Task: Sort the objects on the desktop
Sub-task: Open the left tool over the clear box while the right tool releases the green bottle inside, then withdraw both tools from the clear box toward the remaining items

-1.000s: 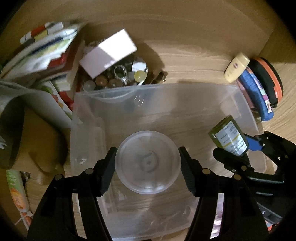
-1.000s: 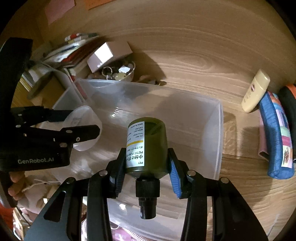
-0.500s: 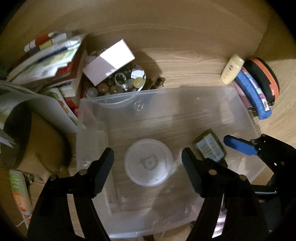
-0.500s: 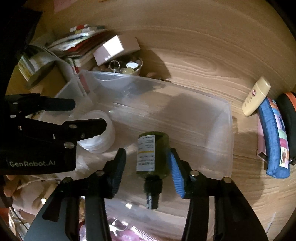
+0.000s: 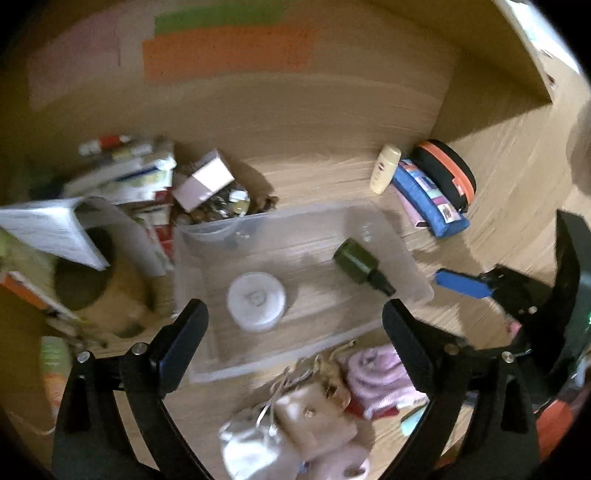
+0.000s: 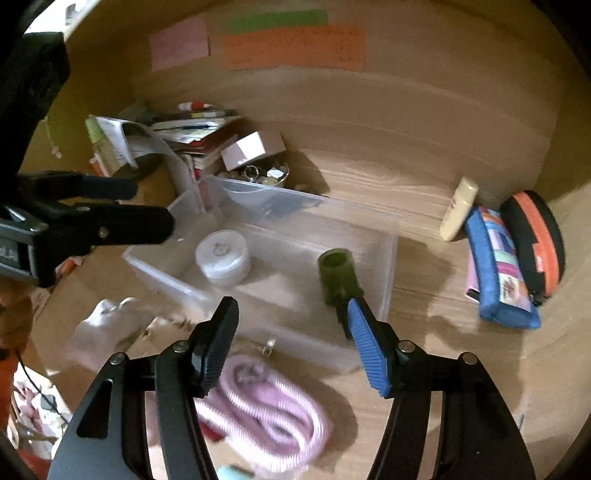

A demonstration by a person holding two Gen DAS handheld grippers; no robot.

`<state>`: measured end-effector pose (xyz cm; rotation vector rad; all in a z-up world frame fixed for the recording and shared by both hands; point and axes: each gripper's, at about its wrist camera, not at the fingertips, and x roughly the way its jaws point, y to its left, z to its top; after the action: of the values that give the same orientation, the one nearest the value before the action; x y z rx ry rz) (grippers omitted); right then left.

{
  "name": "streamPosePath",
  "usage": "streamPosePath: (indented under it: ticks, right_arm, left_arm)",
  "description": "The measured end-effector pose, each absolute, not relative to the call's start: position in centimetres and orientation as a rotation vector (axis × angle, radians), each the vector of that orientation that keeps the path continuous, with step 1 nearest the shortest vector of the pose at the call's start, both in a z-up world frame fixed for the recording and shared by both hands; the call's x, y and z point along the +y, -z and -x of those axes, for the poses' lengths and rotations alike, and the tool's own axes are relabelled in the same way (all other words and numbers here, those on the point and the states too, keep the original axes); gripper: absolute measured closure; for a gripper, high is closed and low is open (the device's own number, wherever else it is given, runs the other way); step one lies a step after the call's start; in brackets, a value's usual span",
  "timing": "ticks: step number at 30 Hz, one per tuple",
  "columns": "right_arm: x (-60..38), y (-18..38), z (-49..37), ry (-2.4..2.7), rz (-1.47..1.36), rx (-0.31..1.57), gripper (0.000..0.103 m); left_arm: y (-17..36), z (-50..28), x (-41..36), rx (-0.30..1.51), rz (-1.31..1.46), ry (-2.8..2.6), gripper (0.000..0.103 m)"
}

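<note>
Nearest the right wrist camera, the right gripper (image 6: 293,339) hangs with its two fingers spread wide and nothing between them, one pad black and one blue. Under it on the wooden desk (image 6: 424,354) lies one pink coiled cord (image 6: 273,402). From the other camera the left gripper (image 5: 293,321) is likewise released, its two black fingers well apart and empty, above one silver pouch (image 5: 255,446) and one beige pouch (image 5: 314,413), with a pink bundle (image 5: 376,376) just beside them.

Just beyond both grippers sits one clear plastic bin (image 6: 388,258). Two things lie inside it: one white round jar (image 6: 221,256) towards its left side, and one dark green bottle (image 6: 338,275) on its side towards the right, its black cap pointing at the near wall. The two are well apart.

Beyond the bin's far left corner stands one small bowl of trinkets (image 6: 267,173) with one white box (image 6: 253,149) resting partly over it, and a blurred stack of books and papers (image 6: 184,129) to the left of that. To the right of the bin, against the back, lie one cream tube (image 6: 458,208), one blue patterned pencil case (image 6: 498,266) touching it, and one black and orange case (image 6: 535,240) beside that.

Farthest, on the wooden back wall, are three paper notes: one pink (image 6: 179,42), one green (image 6: 277,20), one orange (image 6: 295,48).
</note>
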<state>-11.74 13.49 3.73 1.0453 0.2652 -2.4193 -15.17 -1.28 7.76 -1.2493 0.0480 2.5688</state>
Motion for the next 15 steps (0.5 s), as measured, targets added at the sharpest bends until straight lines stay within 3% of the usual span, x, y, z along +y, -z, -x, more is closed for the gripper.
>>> streamPosePath:
  ticks: [15]
  right_arm:
    - [17.2, -4.2, 6.1, 2.479, -1.03, 0.283, 0.043]
  left_arm:
    - [-7.8, 5.0, -4.2, 0.125, 1.235, -2.652, 0.007]
